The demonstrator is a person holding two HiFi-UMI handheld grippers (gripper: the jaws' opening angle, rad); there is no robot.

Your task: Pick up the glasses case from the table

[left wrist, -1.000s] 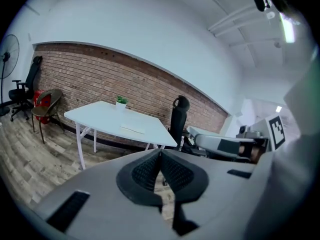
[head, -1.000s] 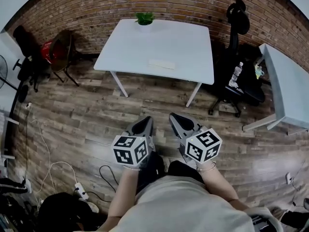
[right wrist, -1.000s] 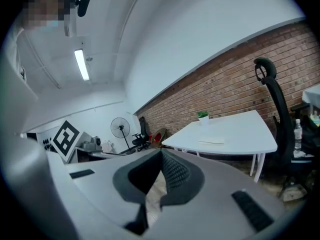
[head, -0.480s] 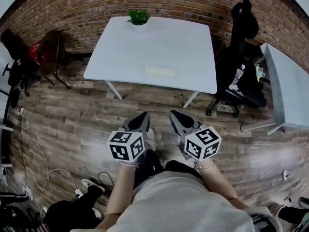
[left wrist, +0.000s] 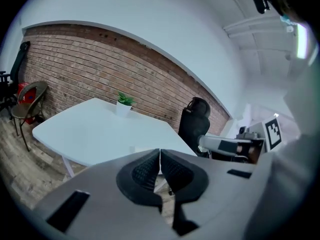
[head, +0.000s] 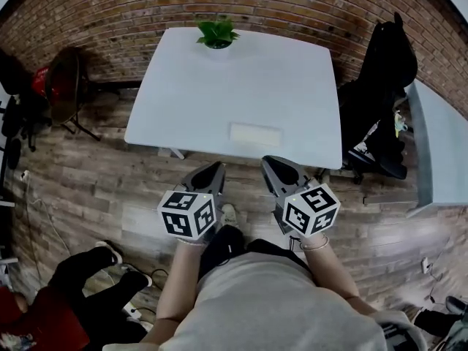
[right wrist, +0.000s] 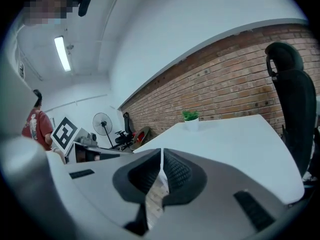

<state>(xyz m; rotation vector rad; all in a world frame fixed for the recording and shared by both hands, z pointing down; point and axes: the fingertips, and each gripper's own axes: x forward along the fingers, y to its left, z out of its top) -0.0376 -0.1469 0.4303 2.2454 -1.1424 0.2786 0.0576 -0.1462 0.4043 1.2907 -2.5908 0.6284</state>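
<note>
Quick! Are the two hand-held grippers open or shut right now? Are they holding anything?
Left hand-held gripper: closed, holding nothing.
Right hand-held gripper: closed, holding nothing.

We count two tables: one large white rectangular table (head: 219, 86) ahead and one second white table (head: 439, 152) at the right edge. On the large one we count one small green potted plant (head: 217, 34) in a white pot and one pale flat oblong glasses case (head: 255, 133). We count two seats: one black high-backed office chair (head: 384, 72) and one brown round-backed folding chair (head: 64, 85). We hold two grey two-jaw grippers, the left gripper (head: 212, 168) and the right gripper (head: 272, 163), each bearing one black-and-white marker cube. We count one other person in a red top (head: 36, 324). The right gripper view adds one standing fan (right wrist: 102, 123) and one ceiling strip light (right wrist: 62, 53).
</note>
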